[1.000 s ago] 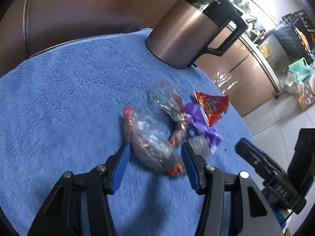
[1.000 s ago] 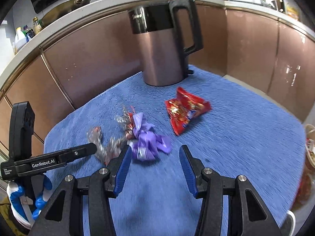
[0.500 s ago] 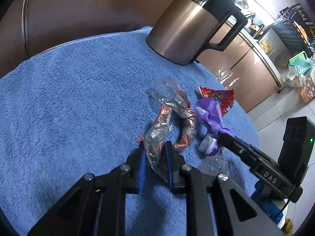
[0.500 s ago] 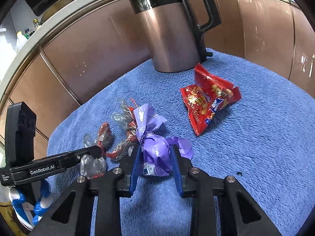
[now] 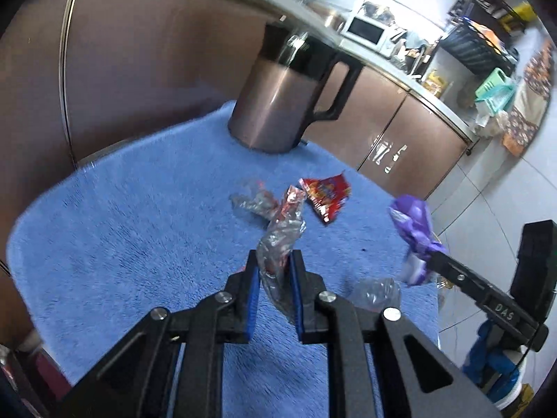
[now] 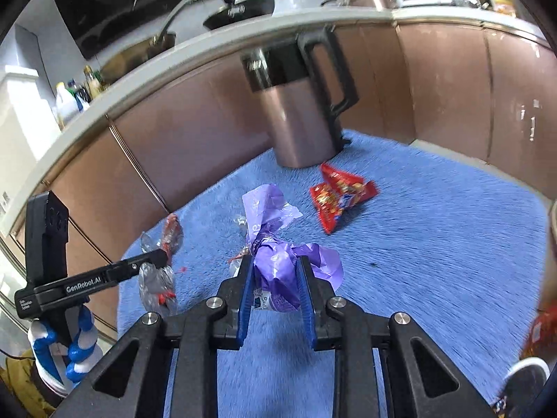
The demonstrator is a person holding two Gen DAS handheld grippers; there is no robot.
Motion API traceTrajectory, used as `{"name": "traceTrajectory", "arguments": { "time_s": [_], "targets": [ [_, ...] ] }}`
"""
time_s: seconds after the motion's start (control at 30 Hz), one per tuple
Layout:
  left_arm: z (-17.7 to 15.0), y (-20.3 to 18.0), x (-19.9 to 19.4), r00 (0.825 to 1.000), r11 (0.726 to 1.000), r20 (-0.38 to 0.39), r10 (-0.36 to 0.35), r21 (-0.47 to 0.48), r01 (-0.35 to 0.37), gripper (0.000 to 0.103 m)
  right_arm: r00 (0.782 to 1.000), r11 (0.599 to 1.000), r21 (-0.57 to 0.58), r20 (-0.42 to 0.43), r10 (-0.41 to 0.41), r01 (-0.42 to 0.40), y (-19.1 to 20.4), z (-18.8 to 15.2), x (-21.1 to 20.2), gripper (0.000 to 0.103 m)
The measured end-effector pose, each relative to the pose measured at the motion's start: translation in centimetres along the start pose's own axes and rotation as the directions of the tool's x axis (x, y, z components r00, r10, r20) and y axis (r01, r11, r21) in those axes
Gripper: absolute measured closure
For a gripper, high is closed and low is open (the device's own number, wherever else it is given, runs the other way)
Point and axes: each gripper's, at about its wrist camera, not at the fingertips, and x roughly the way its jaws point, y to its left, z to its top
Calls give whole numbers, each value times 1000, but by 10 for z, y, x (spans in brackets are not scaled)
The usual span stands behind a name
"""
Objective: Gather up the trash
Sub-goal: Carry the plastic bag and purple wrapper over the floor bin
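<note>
The left wrist camera looks forward along its fingers, close above the blue cloth (image 5: pixel 132 230), toward the far kettle (image 5: pixel 282 104) and cabinets. The right wrist camera looks the same way from the right, slightly nearer the kettle (image 6: pixel 303 111). Both share the cloth (image 6: pixel 435 230), kettle and red snack packet (image 5: pixel 325 193) (image 6: pixel 339 196).

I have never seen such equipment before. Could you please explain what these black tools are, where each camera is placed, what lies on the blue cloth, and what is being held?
A person holds one two-finger tool in each hand; a camera on each looks along its fingers. In the left view, the left gripper is shut on a clear crumpled wrapper. In the right view, the right gripper is shut on a purple wrapper. On the blue towel remain a red snack bag, another clear wrapper and a metal kettle.
</note>
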Motion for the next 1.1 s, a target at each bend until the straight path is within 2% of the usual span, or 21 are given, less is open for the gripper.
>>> {"name": "traceTrajectory", "arguments": {
  "time_s": [0.23, 0.43, 0.6, 0.8, 1.1],
  "targets": [
    [-12, -60, -56, 995, 988, 96, 13, 155, -28, 88, 987, 995, 28, 123, -100, 97, -11, -21, -88, 80],
    [-35, -113, -89, 989, 961, 147, -15, 276, -27, 88, 965, 982, 90, 189, -181, 167, -23, -49, -145, 80],
    [-55, -142, -113, 983, 941, 178, -37, 337, -25, 88, 948, 968, 152, 221, -230, 199, -34, -68, -180, 80],
    [-73, -161, -148, 971, 926, 235, -51, 375, -42, 88, 927, 961, 159, 267, -264, 228, -22, -82, -218, 80],
    [-86, -160, -183, 954, 921, 290, -74, 386, -46, 88, 907, 959, 141, 315, -279, 246, 0, -99, -254, 80]
  ]
}}
